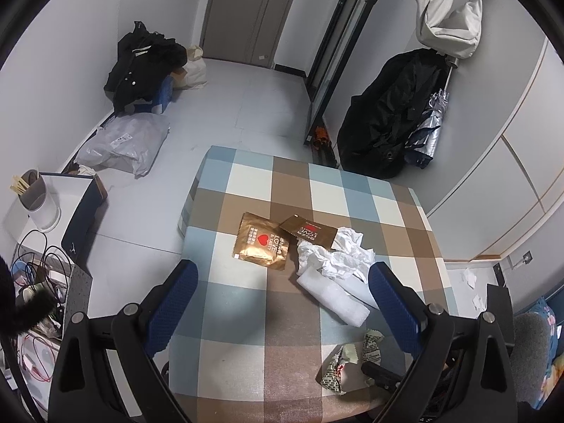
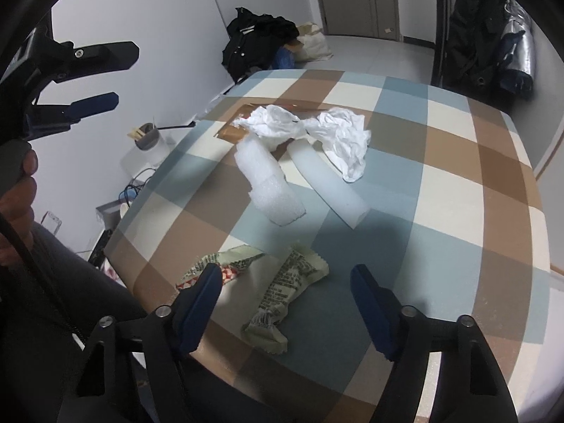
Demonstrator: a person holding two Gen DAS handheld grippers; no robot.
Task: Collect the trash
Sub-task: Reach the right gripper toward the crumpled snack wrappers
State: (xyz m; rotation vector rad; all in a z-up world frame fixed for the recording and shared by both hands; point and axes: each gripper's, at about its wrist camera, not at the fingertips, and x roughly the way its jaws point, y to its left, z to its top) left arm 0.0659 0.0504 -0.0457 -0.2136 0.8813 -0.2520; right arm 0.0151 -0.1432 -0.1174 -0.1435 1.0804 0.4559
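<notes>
Trash lies on a table with a checked cloth (image 1: 243,320): two gold snack packets (image 1: 262,243), crumpled white tissue (image 1: 338,253), white foam rolls (image 1: 335,296) and a crumpled pale-green wrapper (image 1: 352,359). My left gripper (image 1: 282,282) hangs open above the table, with the foam rolls by its right finger. My right gripper (image 2: 287,275) is open low over the pale-green wrapper (image 2: 282,296), which lies between its blue fingers (image 2: 201,303) without the pads pressing it. Beyond it are the foam roll (image 2: 271,187), a smooth white roll (image 2: 328,183) and the tissue (image 2: 317,130). The left gripper (image 2: 120,74) shows at upper left.
Left of the table stands a low shelf with a white cup of sticks (image 1: 38,197) and tangled cables (image 1: 38,271). On the floor lie a grey plastic bag (image 1: 123,141) and a black clothes pile (image 1: 144,67). A black jacket (image 1: 391,116) and a folded umbrella (image 1: 430,127) hang at right.
</notes>
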